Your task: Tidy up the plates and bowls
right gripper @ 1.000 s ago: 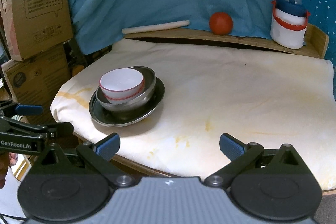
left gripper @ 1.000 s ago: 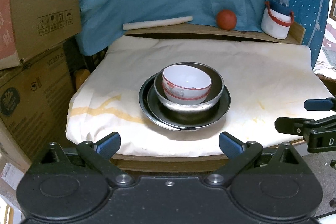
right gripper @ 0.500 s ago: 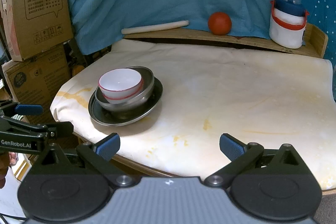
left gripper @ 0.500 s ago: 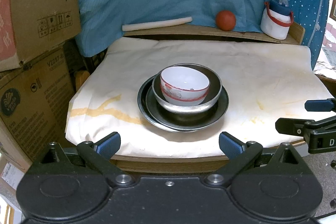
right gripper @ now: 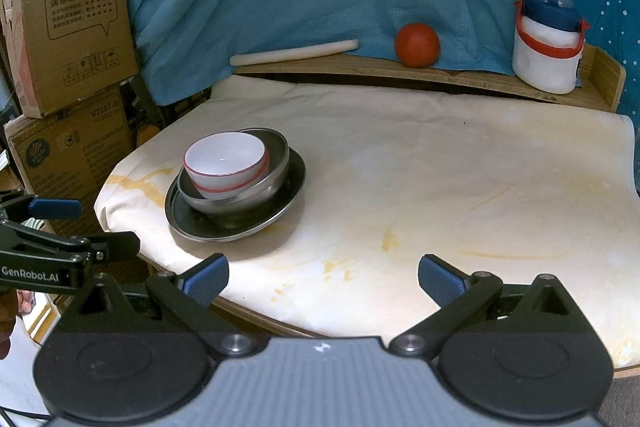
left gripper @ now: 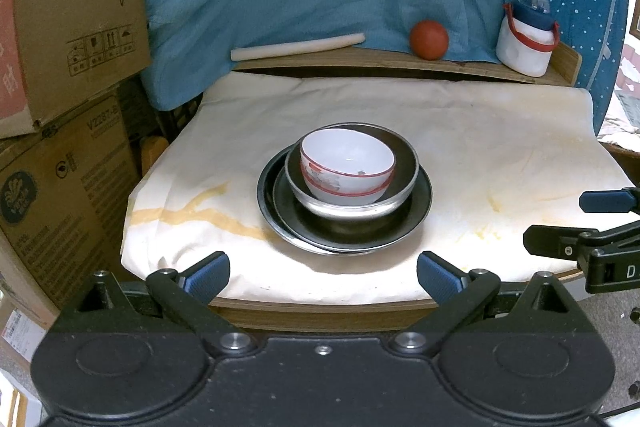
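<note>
Table: I see a wood table [left gripper: 320, 311] with a raised wood ledge [left gripper: 400, 61] at the far side.
Cloth: a white cloth [left gripper: 480, 147] with yellow stains covers the top.
On the cloth: a dark plate [left gripper: 344, 231] sits near the left, with bowls stacked in it.
On the ledge: a white stick [left gripper: 298, 47] at left, a red ball [left gripper: 429, 40] in the middle, a white jug [left gripper: 524, 45] at right.

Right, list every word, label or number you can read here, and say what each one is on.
"满意请打五分哦!": speech bubble on the upper cardboard box; the smaller lines and handling symbols under it are too small to read.
"V2287-": lower cardboard box; its fine print is blurred.
"GenRobot.AI": left gripper.
"D": right gripper, cut off by the frame edge.
</note>
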